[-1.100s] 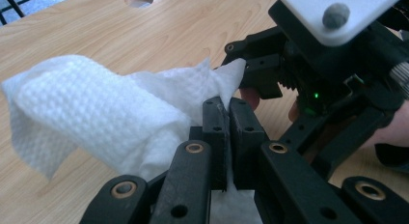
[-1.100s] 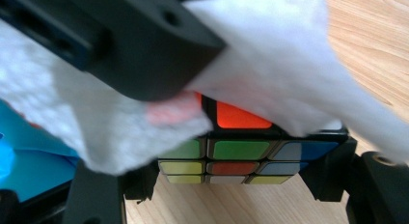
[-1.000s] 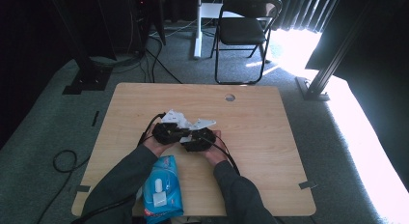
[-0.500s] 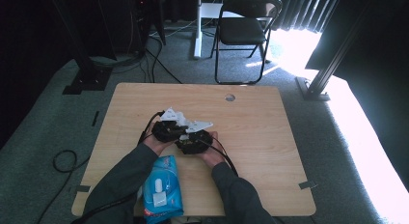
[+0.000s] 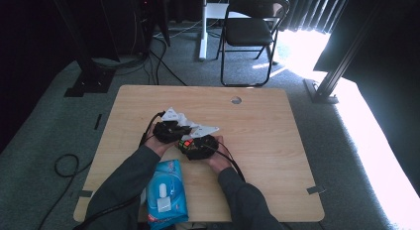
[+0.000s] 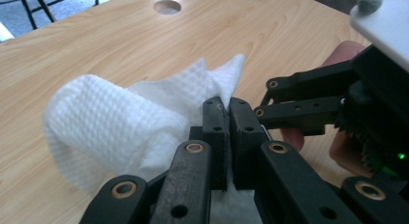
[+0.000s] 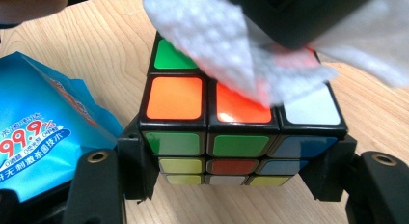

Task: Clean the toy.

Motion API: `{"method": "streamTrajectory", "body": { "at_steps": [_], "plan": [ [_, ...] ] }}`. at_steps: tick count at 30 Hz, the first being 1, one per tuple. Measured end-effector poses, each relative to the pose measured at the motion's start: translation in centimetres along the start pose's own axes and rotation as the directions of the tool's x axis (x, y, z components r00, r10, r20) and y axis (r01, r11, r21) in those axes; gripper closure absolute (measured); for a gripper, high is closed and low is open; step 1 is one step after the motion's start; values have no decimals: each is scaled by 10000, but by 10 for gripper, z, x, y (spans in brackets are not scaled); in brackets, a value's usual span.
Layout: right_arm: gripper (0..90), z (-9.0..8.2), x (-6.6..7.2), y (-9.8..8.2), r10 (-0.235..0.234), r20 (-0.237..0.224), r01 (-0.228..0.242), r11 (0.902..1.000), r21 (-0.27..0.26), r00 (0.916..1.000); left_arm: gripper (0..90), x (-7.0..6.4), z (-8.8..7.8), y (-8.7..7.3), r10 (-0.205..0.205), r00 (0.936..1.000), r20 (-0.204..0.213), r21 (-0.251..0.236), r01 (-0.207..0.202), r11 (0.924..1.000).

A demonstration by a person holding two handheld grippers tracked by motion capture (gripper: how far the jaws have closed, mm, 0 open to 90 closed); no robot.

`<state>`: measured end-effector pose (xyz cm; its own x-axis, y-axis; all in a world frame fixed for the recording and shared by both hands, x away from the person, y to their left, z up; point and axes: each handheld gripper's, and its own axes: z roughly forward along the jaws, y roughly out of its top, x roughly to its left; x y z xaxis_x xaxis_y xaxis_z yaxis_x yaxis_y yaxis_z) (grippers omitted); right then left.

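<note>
White textured wipe (image 6: 120,122) sits pinched in my left gripper (image 6: 225,137), its jaws closed tight, draped over the cube's top. My right gripper (image 7: 241,171) clamps the puzzle cube (image 7: 231,132) at mid-frame of the high view. The blue wipes pack (image 5: 166,190) lies at lower left, flap closed. Against the earlier frames, nothing has visibly shifted.

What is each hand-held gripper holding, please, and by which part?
The left hand-held gripper pinches a white wipe by one edge. The right hand-held gripper clamps a puzzle cube by its two opposite sides.
</note>
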<state>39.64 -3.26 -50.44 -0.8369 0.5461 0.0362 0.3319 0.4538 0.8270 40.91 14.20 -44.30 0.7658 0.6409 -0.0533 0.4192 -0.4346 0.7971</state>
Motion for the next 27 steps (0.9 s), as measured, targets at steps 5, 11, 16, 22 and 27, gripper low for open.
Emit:
{"method": "streamTrajectory", "body": {
  "at_steps": [5,11,16,22,27],
  "plan": [
    [340,-3,-2,0,2,57,-2,10000,-44,10000,869,1,-2,0,-35,9999,-116,-60,34,10000],
    [340,-6,-6,-2,129,150,-127,9999,-106,9998,867,3,-7,-1,-84,9997,-229,-94,82,9999],
    [341,-9,-9,-3,154,292,-151,9998,-114,9995,867,2,-12,-3,25,9997,-259,-37,-26,10000],
    [340,-11,-12,-4,174,417,-172,9998,-51,9990,864,-4,-13,-6,169,9997,-164,-38,-169,9998],
    [341,-10,-12,-4,212,461,-211,9998,-28,9987,864,-10,-11,-6,295,9995,57,-13,-295,9996]
  ]
}}
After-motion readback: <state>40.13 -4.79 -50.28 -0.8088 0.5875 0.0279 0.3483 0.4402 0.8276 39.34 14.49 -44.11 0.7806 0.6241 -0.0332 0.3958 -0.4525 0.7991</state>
